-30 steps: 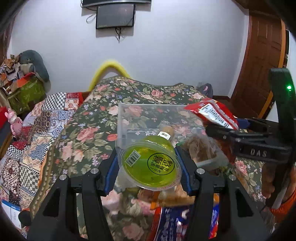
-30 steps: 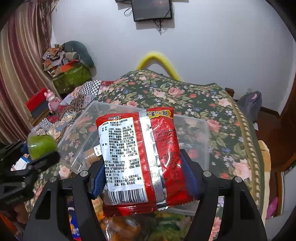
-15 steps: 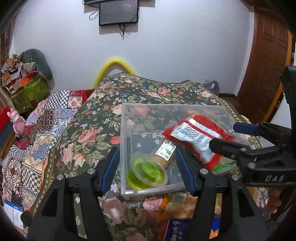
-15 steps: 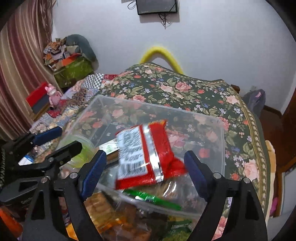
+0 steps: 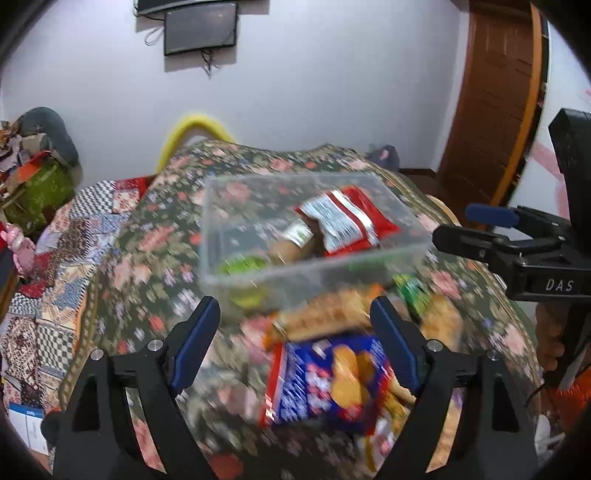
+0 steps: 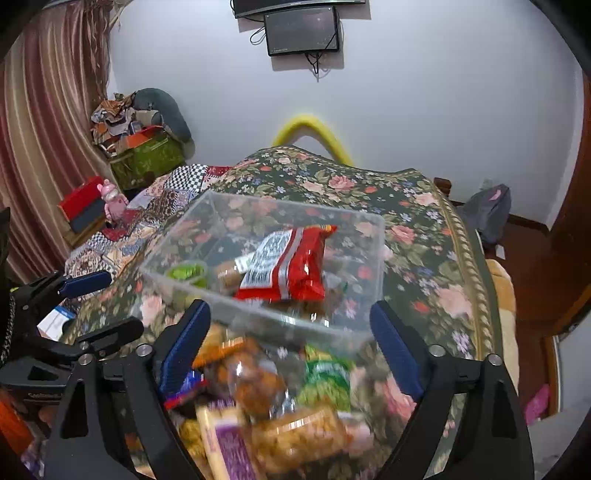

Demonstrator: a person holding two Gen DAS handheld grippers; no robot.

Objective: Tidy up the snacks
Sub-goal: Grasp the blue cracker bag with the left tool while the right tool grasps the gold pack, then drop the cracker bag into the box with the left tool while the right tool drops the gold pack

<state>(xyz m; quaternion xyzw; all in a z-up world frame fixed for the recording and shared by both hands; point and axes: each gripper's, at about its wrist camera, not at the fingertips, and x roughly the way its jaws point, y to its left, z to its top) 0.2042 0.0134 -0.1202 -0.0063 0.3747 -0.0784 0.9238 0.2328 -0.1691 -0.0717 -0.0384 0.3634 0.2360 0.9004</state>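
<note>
Left tool [image 5: 295, 332]: jaws spread and opening, nothing pinched. Directly below and between its fingers lies a blue pack [image 5: 325, 380], blurred, among loose snacks [image 5: 332, 314] on the floral cloth [image 5: 155, 251].

Right tool [image 6: 290, 332]: jaws spread and opening, nothing pinched. Under its fingers lies a heap of packets [image 6: 291, 435], orange, green and purple, too blurred to read.

Ahead of both tools stands the clear bin [image 6: 177, 273]. Its near wall lies just beyond the fingertips. Inside the bin, a red pack [image 6: 291, 266] lies on top toward the right, partly over a brown bottle [image 5: 291, 247]. A green cup [image 6: 186, 273] sits in the near left corner.

Beyond the bin the cloth runs on to a yellow hoop [image 6: 314, 129] at the white wall, with a screen [image 6: 303, 31] mounted above.
</note>
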